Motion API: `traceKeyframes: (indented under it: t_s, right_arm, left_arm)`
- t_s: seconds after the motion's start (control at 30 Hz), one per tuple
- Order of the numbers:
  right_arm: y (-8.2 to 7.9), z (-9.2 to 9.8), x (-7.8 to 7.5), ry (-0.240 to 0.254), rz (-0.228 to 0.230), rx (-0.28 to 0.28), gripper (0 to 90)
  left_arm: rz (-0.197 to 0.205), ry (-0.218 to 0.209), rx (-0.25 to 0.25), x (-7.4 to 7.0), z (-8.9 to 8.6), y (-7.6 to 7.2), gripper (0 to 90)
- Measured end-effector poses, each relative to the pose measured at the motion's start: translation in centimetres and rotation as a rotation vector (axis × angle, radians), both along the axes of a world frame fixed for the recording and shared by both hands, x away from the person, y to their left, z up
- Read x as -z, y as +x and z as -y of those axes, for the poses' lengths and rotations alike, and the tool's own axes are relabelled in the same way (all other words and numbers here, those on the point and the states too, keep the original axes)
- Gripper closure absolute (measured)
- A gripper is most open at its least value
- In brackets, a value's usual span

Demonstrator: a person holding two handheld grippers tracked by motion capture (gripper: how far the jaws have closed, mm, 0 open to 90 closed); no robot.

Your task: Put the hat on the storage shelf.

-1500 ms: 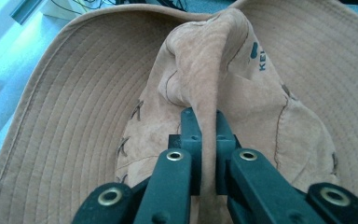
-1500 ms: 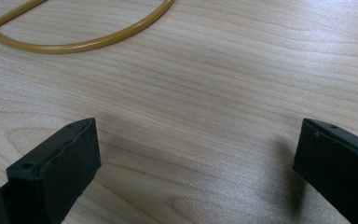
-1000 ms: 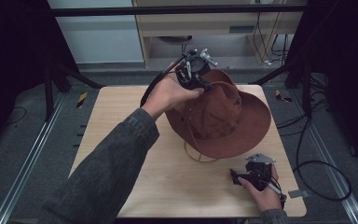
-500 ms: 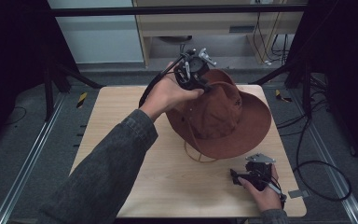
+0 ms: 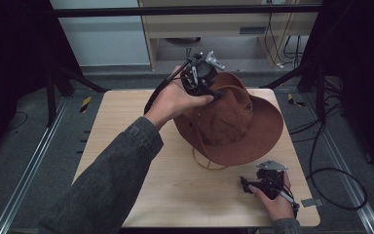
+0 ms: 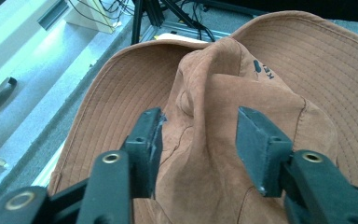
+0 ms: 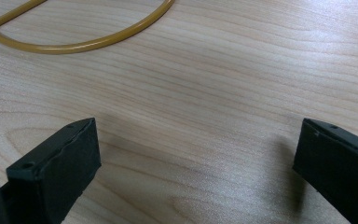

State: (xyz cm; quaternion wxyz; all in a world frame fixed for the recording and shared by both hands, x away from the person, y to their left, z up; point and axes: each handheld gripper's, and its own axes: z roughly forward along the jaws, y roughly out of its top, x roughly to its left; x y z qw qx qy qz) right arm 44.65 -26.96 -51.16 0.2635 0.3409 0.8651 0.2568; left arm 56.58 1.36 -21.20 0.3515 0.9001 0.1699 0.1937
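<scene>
**Left hand-held gripper straddling the hat crown**

High view: I am watching the left hand-held gripper (image 5: 205, 80) reaching across the table (image 5: 126, 146) to the far side of the brown brimmed hat (image 5: 233, 124), which is sitting right of centre, brim tilted, with its chin cord (image 5: 205, 158) looping toward me. The forearm is stretching diagonally from the near left. The right hand-held gripper (image 5: 253, 184) is resting low near the front right corner, well apart from the hat.

Left gripper view: the crown's creased ridge (image 6: 200, 93) is running away between the jaws, which are standing partly apart, either side of the fabric; I cannot tell whether they are pinching it.

Right gripper view: the jaws are gaping wide over bare wood, the yellowish cord loop (image 7: 74, 45) lying ahead.
</scene>
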Motion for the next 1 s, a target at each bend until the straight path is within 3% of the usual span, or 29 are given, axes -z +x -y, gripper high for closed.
traceKeyframes:
  t_s: [0.4, 0.7, 1.0]
  right_arm:
    - [0.0, 0.0, 0.0, 0.000, -0.001, 0.000, 0.5]
    - [0.0, 0.0, 0.0, 0.000, -0.001, 0.000, 0.5]
    - [0.0, 0.0, 0.0, 0.000, 0.000, 0.000, 0.5]
  left_arm:
    - [-0.002, -0.027, -0.002, 0.8, -0.5, -1.0, 13.5]
    - [0.003, -0.048, 0.018, 1.0, -1.5, -2.2, 8.4]
    - [0.022, -0.081, 0.005, 0.9, -4.3, -3.8, 7.0]
